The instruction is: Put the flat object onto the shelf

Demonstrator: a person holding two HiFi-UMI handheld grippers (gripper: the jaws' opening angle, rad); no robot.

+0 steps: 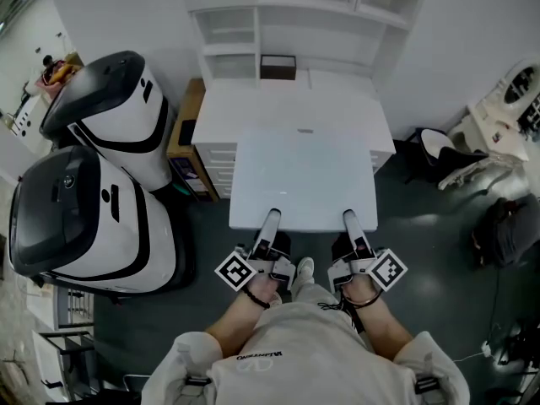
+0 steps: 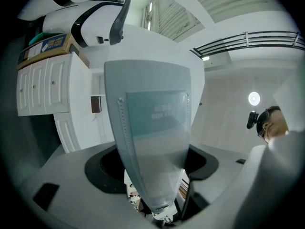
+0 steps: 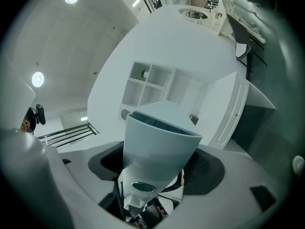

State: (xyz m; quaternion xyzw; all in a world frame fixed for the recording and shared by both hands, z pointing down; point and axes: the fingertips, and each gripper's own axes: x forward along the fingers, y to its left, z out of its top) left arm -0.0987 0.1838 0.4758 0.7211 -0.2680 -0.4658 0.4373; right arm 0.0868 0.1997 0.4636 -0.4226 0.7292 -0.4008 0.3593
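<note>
The flat object [image 1: 304,180] is a pale blue-grey board, held level in front of me below the white shelf unit [image 1: 295,19]. My left gripper [image 1: 270,219] is shut on its near edge at the left. My right gripper [image 1: 349,219] is shut on the same edge at the right. In the left gripper view the board [image 2: 152,128] runs straight out between the jaws and hides them. In the right gripper view the board [image 3: 159,142] does the same, with the shelf's open compartments [image 3: 152,85] beyond it.
A white cabinet top [image 1: 295,104] lies under the shelves, with a dark box [image 1: 278,66] at its back. Two big white-and-black machines [image 1: 84,218] stand at the left beside a wooden side cabinet [image 1: 187,116]. A chair [image 1: 456,154] and a dark bag [image 1: 506,230] stand at the right.
</note>
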